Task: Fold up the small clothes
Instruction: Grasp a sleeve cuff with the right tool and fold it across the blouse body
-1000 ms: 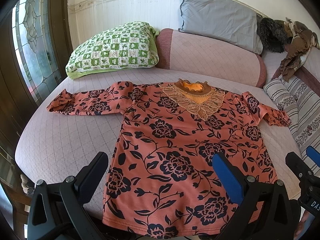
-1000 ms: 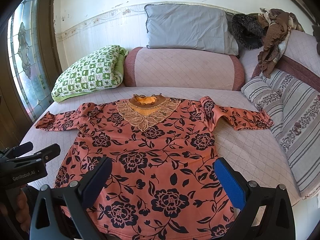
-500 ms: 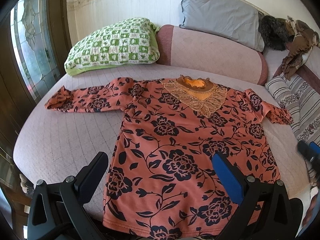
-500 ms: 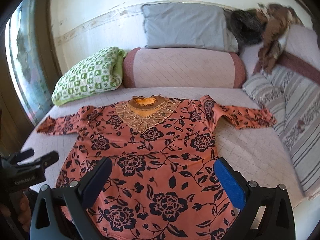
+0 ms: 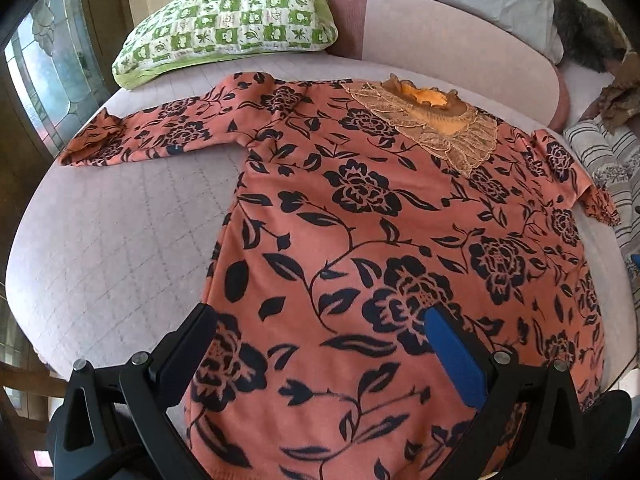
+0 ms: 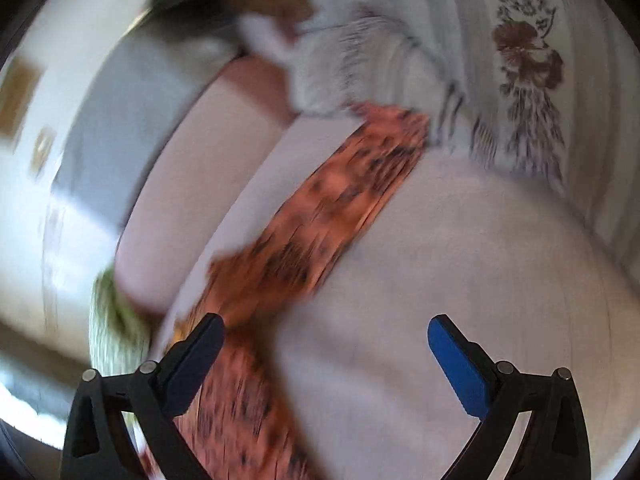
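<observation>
Both claws, left (image 5: pixel 318 322) and right (image 6: pixel 322 332), are gaping wide over the flat floral top (image 5: pixel 400 248) lying on the quilted bed (image 5: pixel 112 240), its collar at 1 o'clock.

Each handheld gripper looks the same in its own wrist view. The left gripper (image 5: pixel 320 330) has a black plastic frame with triangular cut-outs in its outer arms and round silver screw heads at the pivots. One of its fingers (image 5: pixel 188 352) is matte black, the other faced with a bright blue pad (image 5: pixel 456 360). The right gripper (image 6: pixel 324 340) repeats this build: black frame, silver screws, one black finger, one blue pad (image 6: pixel 458 364).
</observation>
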Motion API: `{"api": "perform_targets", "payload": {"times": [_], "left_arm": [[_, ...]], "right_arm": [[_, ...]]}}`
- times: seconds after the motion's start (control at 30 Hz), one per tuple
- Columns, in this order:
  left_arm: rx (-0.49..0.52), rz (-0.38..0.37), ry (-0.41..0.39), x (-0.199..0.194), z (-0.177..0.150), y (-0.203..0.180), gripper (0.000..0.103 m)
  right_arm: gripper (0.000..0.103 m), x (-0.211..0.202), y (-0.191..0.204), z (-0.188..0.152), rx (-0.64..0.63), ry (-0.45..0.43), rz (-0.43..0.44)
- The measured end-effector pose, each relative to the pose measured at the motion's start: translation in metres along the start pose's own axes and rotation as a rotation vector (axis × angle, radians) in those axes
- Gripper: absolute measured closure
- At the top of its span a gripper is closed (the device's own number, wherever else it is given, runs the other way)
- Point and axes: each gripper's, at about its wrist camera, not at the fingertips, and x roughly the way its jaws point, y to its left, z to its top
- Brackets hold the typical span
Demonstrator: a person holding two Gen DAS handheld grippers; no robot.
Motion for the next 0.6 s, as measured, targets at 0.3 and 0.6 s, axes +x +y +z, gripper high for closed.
{"api": "perform_targets", "payload": {"times": [0.3,0.6], "left_arm": [[0.015,0.054,-0.136,0.009,0.026,-0.005,0.0],[-0.008,0.021,-0.082,0.032,0.021,0.004,0.0]], "right_arm": [[0.031,0.086,-0.029,0.086,0.069,-0.049,-0.223],[0.098,0.095,0.023,0.105,-0.071,-0.075,-0.261]]}}
